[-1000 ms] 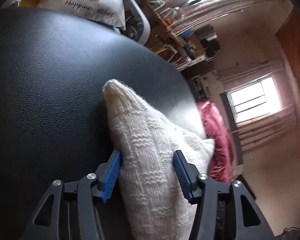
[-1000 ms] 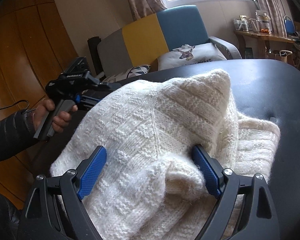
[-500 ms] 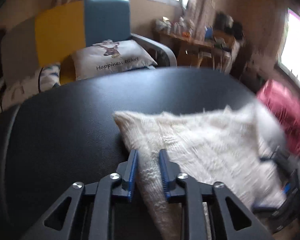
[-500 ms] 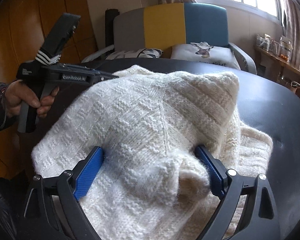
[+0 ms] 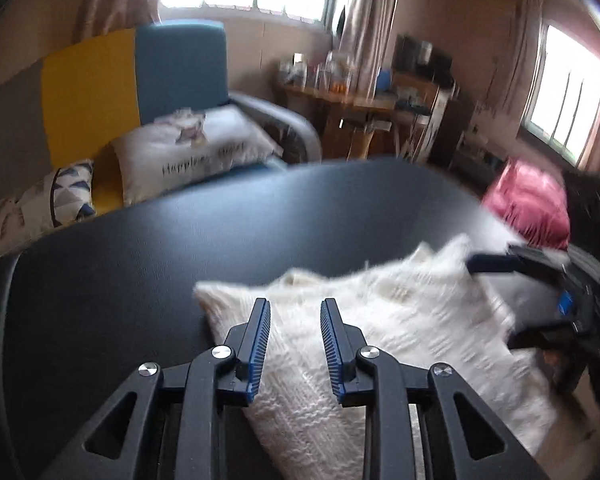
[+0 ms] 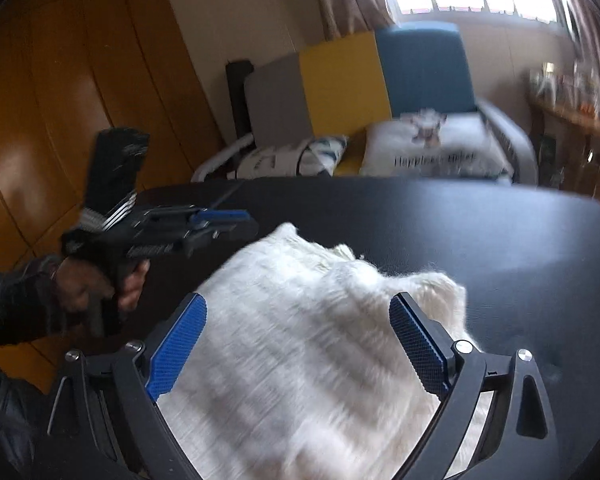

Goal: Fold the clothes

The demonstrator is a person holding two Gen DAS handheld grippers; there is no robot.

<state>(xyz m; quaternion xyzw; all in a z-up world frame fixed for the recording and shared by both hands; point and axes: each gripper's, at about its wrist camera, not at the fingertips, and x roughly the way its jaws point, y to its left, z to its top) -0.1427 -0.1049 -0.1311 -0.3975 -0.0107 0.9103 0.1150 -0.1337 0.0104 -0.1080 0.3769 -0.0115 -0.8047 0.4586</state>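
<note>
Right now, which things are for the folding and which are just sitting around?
For the folding:
white knitted sweater
left gripper
right gripper
black table

Just sitting around:
cushion with writing
patterned cushion
colourful sofa
red bundle
cluttered wooden desk

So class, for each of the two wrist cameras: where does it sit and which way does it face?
Left wrist: on the left gripper, looking over the white knitted sweater towards the sofa; right gripper at its right.
Right wrist: on the right gripper, open over the sweater; hand holding the left gripper.
Shared: sweater, black table, sofa.
</note>
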